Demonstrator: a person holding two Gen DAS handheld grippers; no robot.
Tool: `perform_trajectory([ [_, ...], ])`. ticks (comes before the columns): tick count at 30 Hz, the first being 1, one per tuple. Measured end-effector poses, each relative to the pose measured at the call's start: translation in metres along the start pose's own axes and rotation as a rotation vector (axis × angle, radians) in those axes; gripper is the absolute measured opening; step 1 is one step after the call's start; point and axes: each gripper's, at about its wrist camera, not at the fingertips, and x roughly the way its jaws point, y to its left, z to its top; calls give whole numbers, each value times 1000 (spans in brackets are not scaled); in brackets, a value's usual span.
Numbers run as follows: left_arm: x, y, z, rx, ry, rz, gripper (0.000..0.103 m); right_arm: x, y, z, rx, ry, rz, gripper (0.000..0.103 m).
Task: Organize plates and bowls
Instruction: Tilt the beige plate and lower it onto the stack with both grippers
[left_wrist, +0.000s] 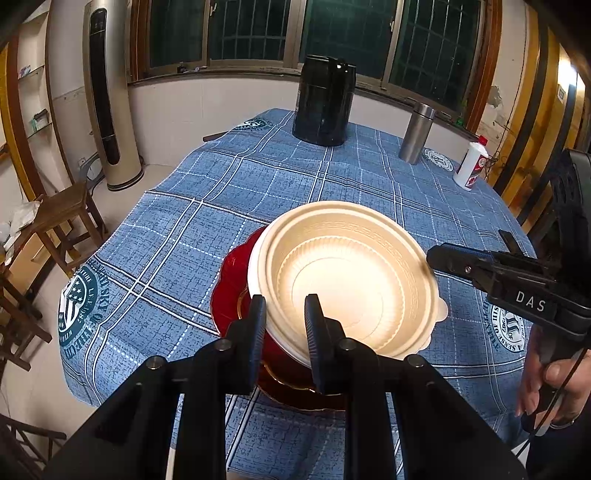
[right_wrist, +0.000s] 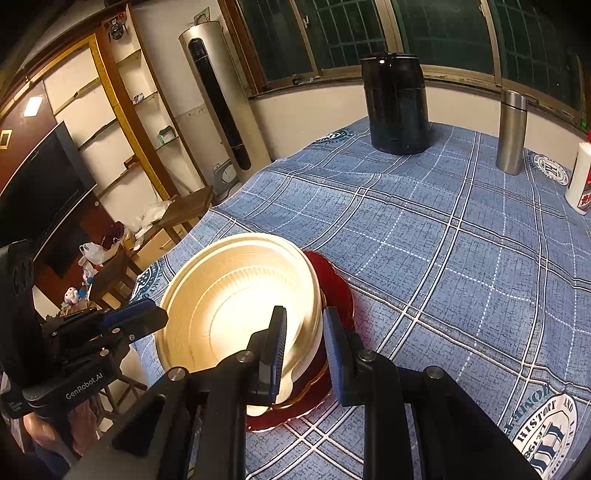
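Cream ribbed bowl (left_wrist: 351, 273) — tilted on scalloped red plate (left_wrist: 231, 280).

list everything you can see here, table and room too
bowls: a nested stack, count unclear, cream, on the red plate
plate: one visible, red with scalloped rim, on the near part of the table
tablecloth: one, blue plaid with round emblems, covering the table
jug: one, black, far side of the table
flask: one, steel, right of the jug
bottle: one, white with red cap, far right table edge
tower fan: one, beige, on the floor at left
stool: one, wooden, left of the table
left gripper: black, jaws astride the bowl rim
right gripper: black with blue pads, jaws astride the opposite rim
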Motion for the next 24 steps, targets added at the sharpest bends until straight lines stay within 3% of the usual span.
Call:
perform_trajectory([
  [7,-8,15,5,-48,-21,-42,19,-7,-11,-3,33,-18,9,25],
  [12,-9,47,9,-133,-35,-16,19,-12,-33,-6,98,-29,-1,27],
  [15,5,68,6,-185,-3,-10,19,-4,-48,-12,148,3,9,27],
  [18,23,80,1,-223,52,-57,19,8,-57,-21,182,43,25,27],
  [24,49,82,-7,-228,122,-92,19,31,-62,-33,228,107,68,27],
])
